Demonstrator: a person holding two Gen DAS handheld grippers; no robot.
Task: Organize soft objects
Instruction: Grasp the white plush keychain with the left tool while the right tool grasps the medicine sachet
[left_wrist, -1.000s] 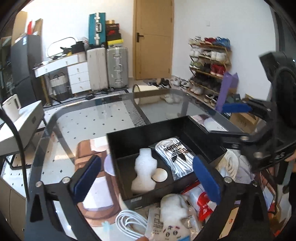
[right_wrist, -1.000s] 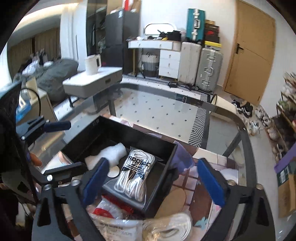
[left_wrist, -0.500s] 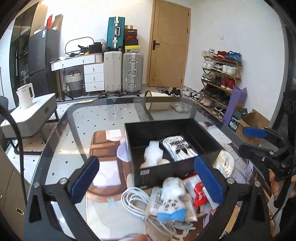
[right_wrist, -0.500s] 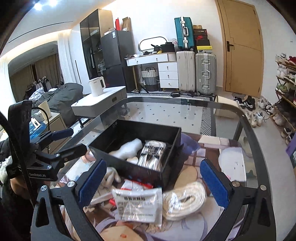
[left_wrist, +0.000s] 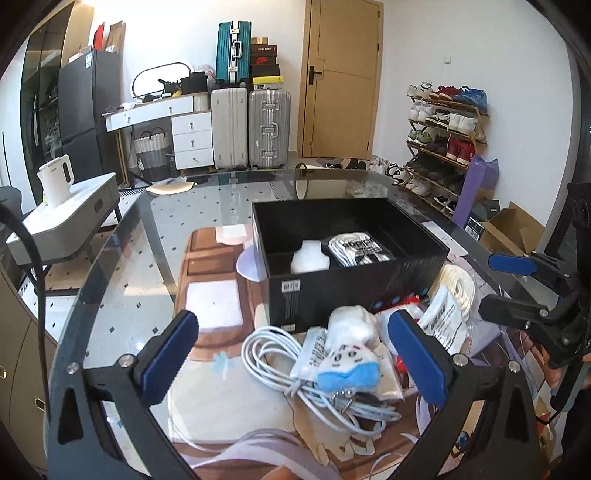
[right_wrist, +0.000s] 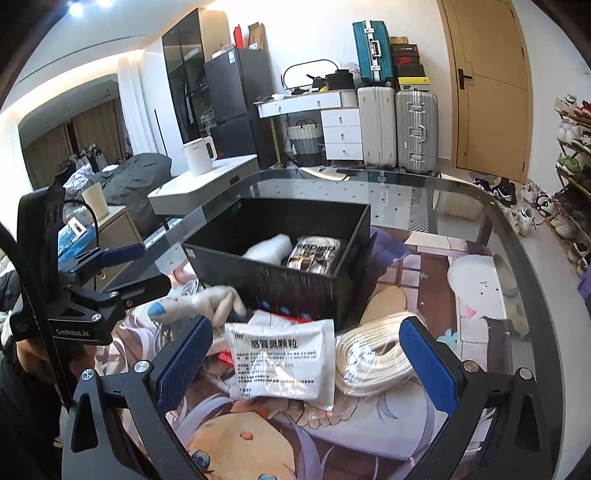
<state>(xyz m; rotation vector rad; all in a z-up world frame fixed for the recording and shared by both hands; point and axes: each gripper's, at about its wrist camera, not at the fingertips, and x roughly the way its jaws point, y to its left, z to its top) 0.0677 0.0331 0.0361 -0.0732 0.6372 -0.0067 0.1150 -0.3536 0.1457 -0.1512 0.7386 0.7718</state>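
Both claws released, hovering. Left claw (left_wrist: 291, 354) frames plush toy (left_wrist: 349, 354) atop cable (left_wrist: 269, 350) on tabletop (left_wrist: 122, 295), before black box (left_wrist: 351, 280). Pinch plush body only, clear of cable loops.

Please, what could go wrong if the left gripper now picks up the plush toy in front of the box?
The plush toy lies on the coiled white cable, so the open left gripper may lift both. Its metal ring could also snag a loop. The printed packet leans close by and might slide.

Black tongs (left_wrist: 291, 354), blue pads (right_wrist: 183, 359), perhaps silver screws
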